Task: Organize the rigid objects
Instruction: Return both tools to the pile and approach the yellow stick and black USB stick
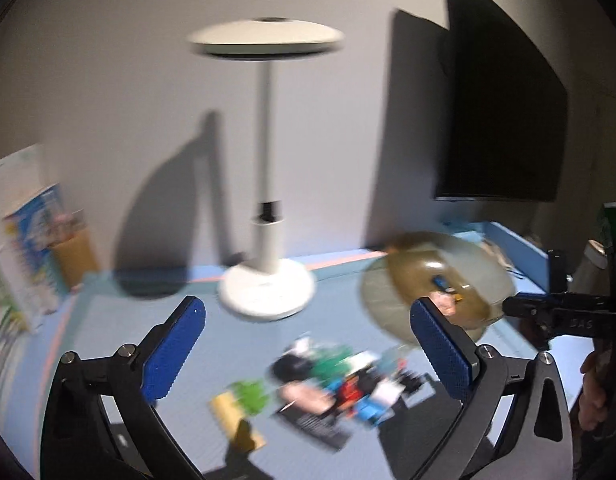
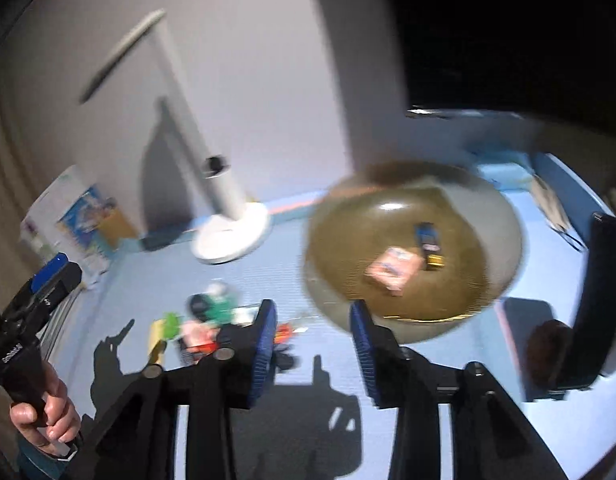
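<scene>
Small objects: a blurred cluster of rigid items (image 1: 332, 384) lies loose on the blue table surface (image 1: 180, 360), in front of the lamp base and to the left of the bowl; green, red, black, white and light blue pieces can be told, but not what each one is.
Yellow piece: a flat yellow item (image 1: 236, 420) lies at the left edge of the cluster, with a green piece (image 1: 252, 396) just beside it.
Bowl: a wide, shallow, olive-brown bowl (image 2: 460, 320) stands on the table to the right of the cluster.
Bowl contents: a pink packet (image 2: 394, 270) and a dark blue oblong item (image 2: 428, 244) lie inside it, close together.
Left gripper: left gripper (image 1: 308, 344) hovers above the cluster with its blue-padded jaws spread wide and nothing between them; in the right wrist view a hand (image 2: 44, 412) grasps its handle.
Right gripper: right gripper (image 2: 314, 344) is poised over the near rim of the bowl, jaws parted and empty.
Lamp: a white desk lamp (image 1: 266, 216) with a round base stands behind the cluster, near the wall.
Left background: a printed carton (image 1: 32, 248) stands at the table's far left corner.
Right background: a dark monitor (image 1: 504, 120) stands behind the bowl.
Image quality: both views are motion-blurred.
</scene>
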